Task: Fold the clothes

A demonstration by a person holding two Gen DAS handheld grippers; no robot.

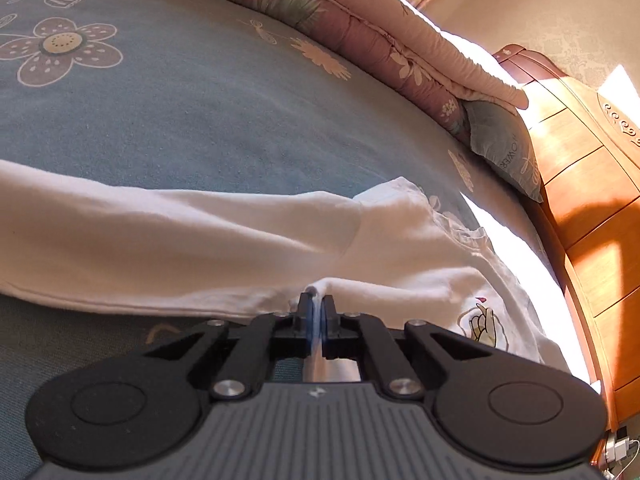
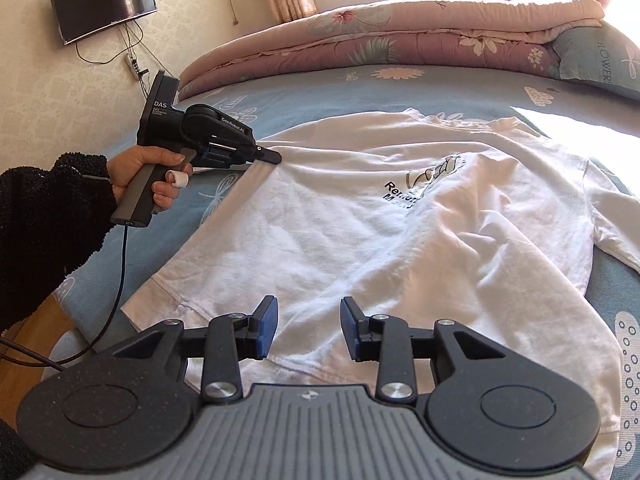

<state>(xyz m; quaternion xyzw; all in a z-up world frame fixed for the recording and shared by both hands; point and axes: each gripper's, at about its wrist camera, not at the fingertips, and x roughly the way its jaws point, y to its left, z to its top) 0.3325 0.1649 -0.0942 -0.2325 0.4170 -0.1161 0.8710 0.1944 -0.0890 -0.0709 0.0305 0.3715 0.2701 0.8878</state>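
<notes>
both wrist views look steeply down, close over the same white shirt on the bed.

The left gripper bears "DAS" in white on its rear housing, with smaller lines beneath too small to read, and "CenRobot.AI" along its side. The white T-shirt carries black print, partly lost in a fold: "Reme" above "Mo". The blue-green pillow reads "FLOWERS" down its face; the left wrist view shows only "OWER".
</notes>
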